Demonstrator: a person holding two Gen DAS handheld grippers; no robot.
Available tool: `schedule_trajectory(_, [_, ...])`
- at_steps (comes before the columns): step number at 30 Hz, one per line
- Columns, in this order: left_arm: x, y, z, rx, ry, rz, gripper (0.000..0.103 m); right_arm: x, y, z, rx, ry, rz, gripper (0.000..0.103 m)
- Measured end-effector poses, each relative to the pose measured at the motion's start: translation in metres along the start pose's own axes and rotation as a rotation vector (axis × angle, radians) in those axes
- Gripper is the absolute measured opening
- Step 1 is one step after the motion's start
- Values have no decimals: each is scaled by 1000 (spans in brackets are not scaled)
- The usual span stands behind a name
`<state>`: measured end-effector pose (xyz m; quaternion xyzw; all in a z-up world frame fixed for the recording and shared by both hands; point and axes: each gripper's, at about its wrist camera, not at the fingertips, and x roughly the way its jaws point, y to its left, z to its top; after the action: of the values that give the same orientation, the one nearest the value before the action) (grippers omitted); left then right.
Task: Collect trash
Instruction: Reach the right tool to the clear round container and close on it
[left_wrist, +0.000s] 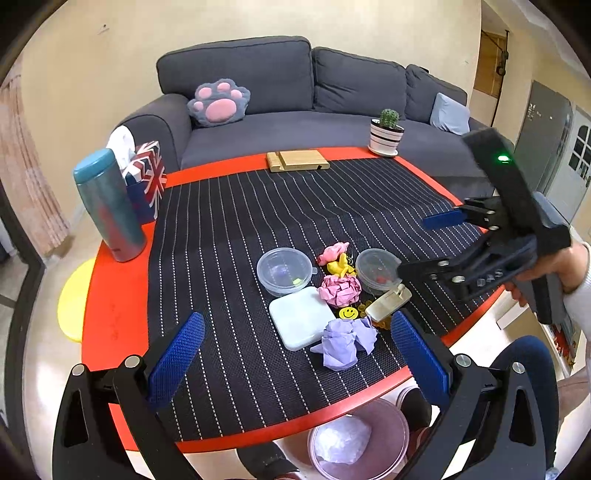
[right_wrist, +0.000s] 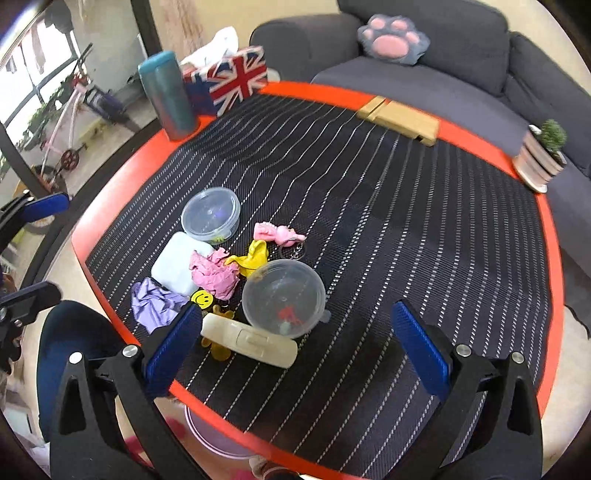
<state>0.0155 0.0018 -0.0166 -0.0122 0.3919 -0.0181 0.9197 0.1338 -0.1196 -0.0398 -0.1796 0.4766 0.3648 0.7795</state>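
Observation:
A crumpled purple paper (left_wrist: 345, 341) (right_wrist: 155, 302) lies near the table's front edge. A crumpled pink paper (left_wrist: 340, 290) (right_wrist: 216, 275) and a crumpled yellow scrap (left_wrist: 340, 266) (right_wrist: 253, 256) lie among small items on the striped mat (left_wrist: 221, 240). A pink bin (left_wrist: 360, 439) (right_wrist: 214, 435) with a white bag stands on the floor below the table edge. My left gripper (left_wrist: 295, 358) is open and empty above the front edge. My right gripper (right_wrist: 299, 350) (left_wrist: 421, 245) is open and empty, above the clutter.
Two clear round tubs (left_wrist: 284, 271) (left_wrist: 376, 269), a white square box (left_wrist: 301, 317), a cream clip (right_wrist: 249, 339), a smiley badge (left_wrist: 348, 313) and a pink keyring toy (right_wrist: 277, 232) lie in the clutter. A teal flask (left_wrist: 109, 205), flag tissue box (left_wrist: 146, 181), wooden stand (left_wrist: 297, 160) and cactus pot (left_wrist: 386, 134) stand at the table's rim.

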Motion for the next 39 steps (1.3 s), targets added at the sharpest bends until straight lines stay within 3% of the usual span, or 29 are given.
schedule_trajectory(9, [2, 3, -3, -6, 11, -1, 97, 42, 1, 14, -62, 123, 43, 98])
schedule_trajectory(11, [2, 4, -4, -8, 12, 0, 97, 47, 2, 15, -72, 139, 42, 82])
schedule_trajectory(15, [2, 4, -5, -8, 17, -3, 97, 53, 3, 15, -87, 161, 50, 73])
schedule_trajectory(17, [2, 4, -5, -9, 17, -4, 97, 56, 2, 16, -90, 165, 43, 62])
schedule_trajectory(18, [2, 4, -5, -10, 18, -5, 97, 55, 2, 16, -90, 165, 43, 60])
schedule_trajectory(27, [7, 1, -6, -3, 25, -14, 97, 40, -1, 13, -52, 118, 46, 60])
schedule_trajectory(39, [32, -12, -3, 46, 96, -45, 97, -16, -1, -6, 50, -25, 41, 60])
